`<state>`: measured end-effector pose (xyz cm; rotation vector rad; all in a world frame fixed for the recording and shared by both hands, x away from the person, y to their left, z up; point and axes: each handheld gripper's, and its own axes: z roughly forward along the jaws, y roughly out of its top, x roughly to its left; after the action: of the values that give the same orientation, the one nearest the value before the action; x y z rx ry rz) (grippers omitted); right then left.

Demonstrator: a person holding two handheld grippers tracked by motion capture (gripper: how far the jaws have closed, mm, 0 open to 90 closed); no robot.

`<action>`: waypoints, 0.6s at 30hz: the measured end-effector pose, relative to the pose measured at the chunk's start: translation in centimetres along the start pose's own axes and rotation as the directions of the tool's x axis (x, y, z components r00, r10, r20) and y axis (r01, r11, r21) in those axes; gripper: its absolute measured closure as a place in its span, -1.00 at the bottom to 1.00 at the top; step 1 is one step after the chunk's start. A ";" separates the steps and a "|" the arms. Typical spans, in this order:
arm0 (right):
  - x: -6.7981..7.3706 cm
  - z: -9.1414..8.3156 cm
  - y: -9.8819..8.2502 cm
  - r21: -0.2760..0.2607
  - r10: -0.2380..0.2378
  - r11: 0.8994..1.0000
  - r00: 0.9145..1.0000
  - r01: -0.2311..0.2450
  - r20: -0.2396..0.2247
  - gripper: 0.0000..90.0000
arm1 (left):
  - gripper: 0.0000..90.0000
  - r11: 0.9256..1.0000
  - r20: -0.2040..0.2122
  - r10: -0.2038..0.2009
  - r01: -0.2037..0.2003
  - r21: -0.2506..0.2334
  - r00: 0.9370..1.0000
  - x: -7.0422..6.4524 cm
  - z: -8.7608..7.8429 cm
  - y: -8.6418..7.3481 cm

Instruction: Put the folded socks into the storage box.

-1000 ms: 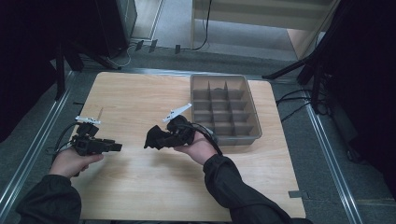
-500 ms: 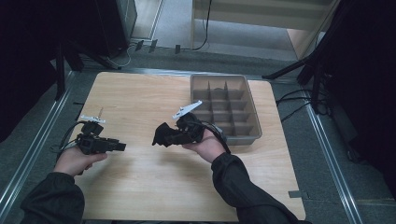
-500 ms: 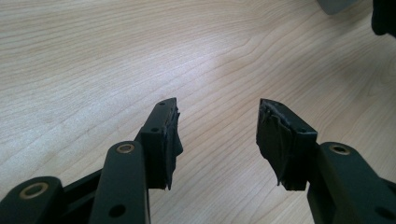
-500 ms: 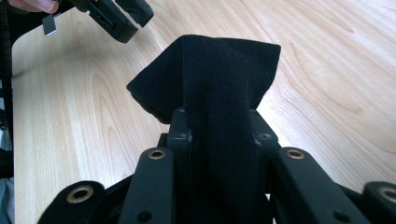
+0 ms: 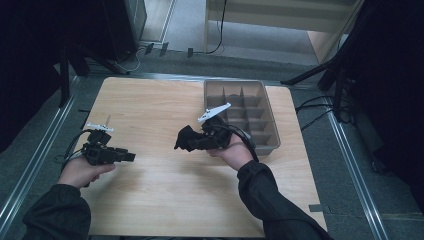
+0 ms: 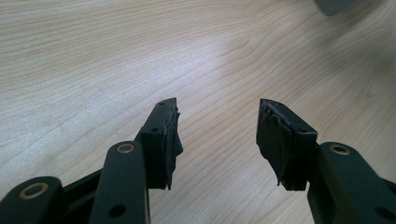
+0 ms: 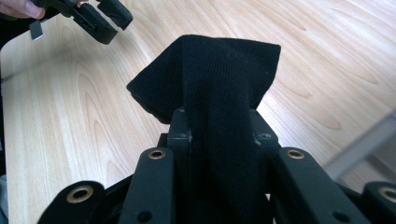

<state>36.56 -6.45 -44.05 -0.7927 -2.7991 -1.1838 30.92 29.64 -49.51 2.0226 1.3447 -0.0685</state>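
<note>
Fingers [image 7: 187, 140] of the right gripper [image 5: 192, 141] are clamped on a black knit cloth [image 7: 210, 88], held above the wooden table [image 5: 150, 190] just left of the grey divided tray [image 5: 270, 125]. Cloth long axis runs along the jaws, free end pointing to 9 o'clock in the high view. Left gripper [image 6: 217, 126] at 9 o'clock: 2 jaws apart, holding nothing.

Left jaws apart, right clamped

Divided bin [image 5: 270, 131] at table's [image 5: 150, 200] far right; cloth [image 5: 186, 139] just left of it
</note>
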 end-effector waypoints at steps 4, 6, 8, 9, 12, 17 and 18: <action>-0.5 -0.6 -0.2 -0.005 0.009 1.000 1.000 -0.009 0.012 0.54 | 0.06 1.000 -0.001 0.001 -0.001 0.000 1.000 0.0 0.0 0.0; -0.8 -0.9 -0.4 -0.005 0.016 1.000 1.000 -0.016 0.016 0.54 | 0.06 1.000 -0.002 0.002 -0.002 0.001 1.000 0.0 0.0 0.0; -0.9 -1.2 -0.5 -0.003 0.020 1.000 1.000 -0.020 0.020 0.54 | 0.06 1.000 -0.003 0.009 -0.009 0.002 1.000 -0.1 0.0 0.0; -1.0 -1.4 -0.5 -0.005 0.018 1.000 1.000 -0.017 0.022 0.54 | 0.07 1.000 -0.002 0.010 -0.010 0.003 1.000 -0.1 0.0 0.0; -1.4 -2.0 -0.7 -0.018 0.020 1.000 0.999 -0.020 0.027 0.54 | 0.07 1.000 -0.002 0.011 -0.011 0.002 1.000 -0.2 0.0 0.0; -2.1 -2.9 -1.0 -0.021 0.030 0.999 0.999 -0.029 0.045 0.54 | 0.07 1.000 -0.002 0.014 -0.014 0.004 1.000 -0.2 0.1 0.0; -2.2 -3.1 -1.1 -0.019 0.030 0.999 0.998 -0.029 0.050 0.54 | 0.07 1.000 -0.003 0.014 -0.014 0.004 1.000 -0.2 0.1 0.0</action>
<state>37.40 -10.20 -42.99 -0.8739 -2.8098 -1.2030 30.86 29.42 -49.49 2.0364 1.3324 -0.0623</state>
